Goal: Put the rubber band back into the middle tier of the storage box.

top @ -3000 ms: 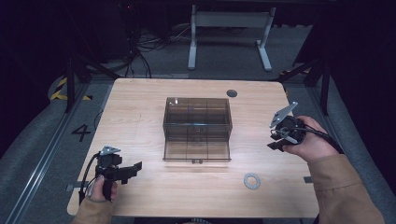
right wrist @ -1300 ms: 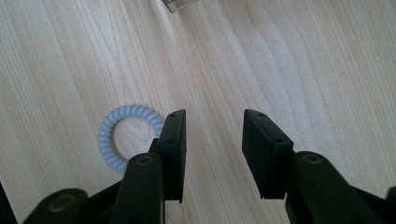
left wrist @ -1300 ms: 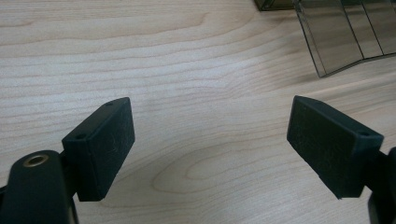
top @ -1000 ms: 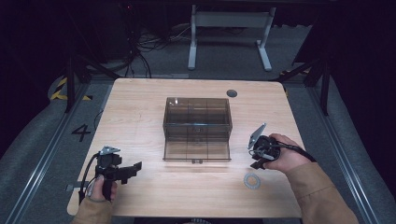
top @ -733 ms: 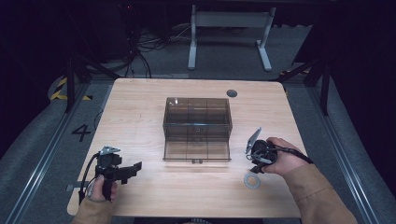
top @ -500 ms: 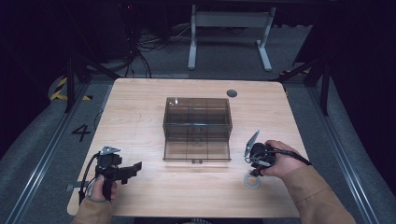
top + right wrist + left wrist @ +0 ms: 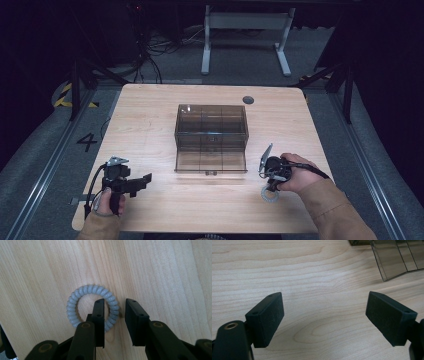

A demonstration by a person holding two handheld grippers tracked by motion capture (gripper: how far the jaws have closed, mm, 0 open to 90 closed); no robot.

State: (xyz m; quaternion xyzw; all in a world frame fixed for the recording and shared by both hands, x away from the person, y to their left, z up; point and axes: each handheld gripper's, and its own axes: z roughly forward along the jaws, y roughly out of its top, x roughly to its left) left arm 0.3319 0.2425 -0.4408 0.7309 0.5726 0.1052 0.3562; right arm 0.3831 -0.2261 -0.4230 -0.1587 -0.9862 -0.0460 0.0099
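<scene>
The right gripper (image 7: 113,312) points straight down at the table (image 7: 150,115), with its 2 jaws straddling one side of the ring (image 7: 75,302), a pale grey coiled hair tie. In the right gripper view, 1 jaw stands inside the ring's hole and the other just outside its rim, so a short stretch of the coil sits in the gap between them. The jaws have just been closing, with the coil between them; a sliver of space shows between the outer pad and the coil, so they are not yet pressing on it. The ring lies flat on the wood, directly under the fingertips, with its hole facing up toward the camera. Being round, it has no long axis; most of its loop spreads to the inner jaw's side.

In the high view the right gripper (image 7: 272,172) hangs over the ring (image 7: 270,196) near the table's front edge, with the box (image 7: 211,137), a clear smoky container with compartments, just beyond it.

The left gripper (image 7: 324,320) is released, its 2 jaws wide apart with bare wood between them. A corner of the box (image 7: 394,260) lies ahead of it, well apart.
</scene>
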